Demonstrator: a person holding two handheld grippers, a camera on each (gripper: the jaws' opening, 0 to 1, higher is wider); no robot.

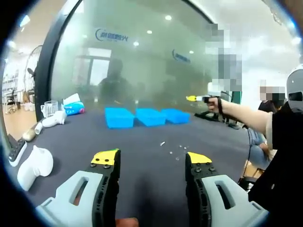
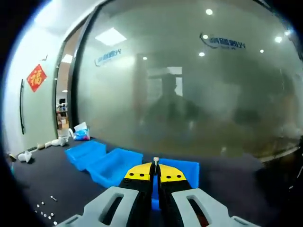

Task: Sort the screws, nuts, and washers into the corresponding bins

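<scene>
A: So, right gripper (image 2: 155, 166)?
B: Jaws pinching a small screw (image 2: 155, 161), hovering over the right-hand blue bin (image 2: 187, 171).
A: Left gripper (image 1: 152, 160)?
B: Jaws standing apart, holding nothing. Loose hardware (image 1: 173, 149) is lying on the dark table (image 1: 142, 161), near side of the bins.

blue bins (image 1: 149, 116), dark table (image 1: 142, 161), yellow-tipped black jaws, red wall ornament (image 2: 36, 77).

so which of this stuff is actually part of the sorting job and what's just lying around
Part of the job:
- three blue bins
- loose small parts on the dark table
- small metal part pinched by the right gripper above the bins
- left gripper, jaws apart

Just lying about:
- white devices at the table edge
- clear cup
- blue and white packet
</scene>
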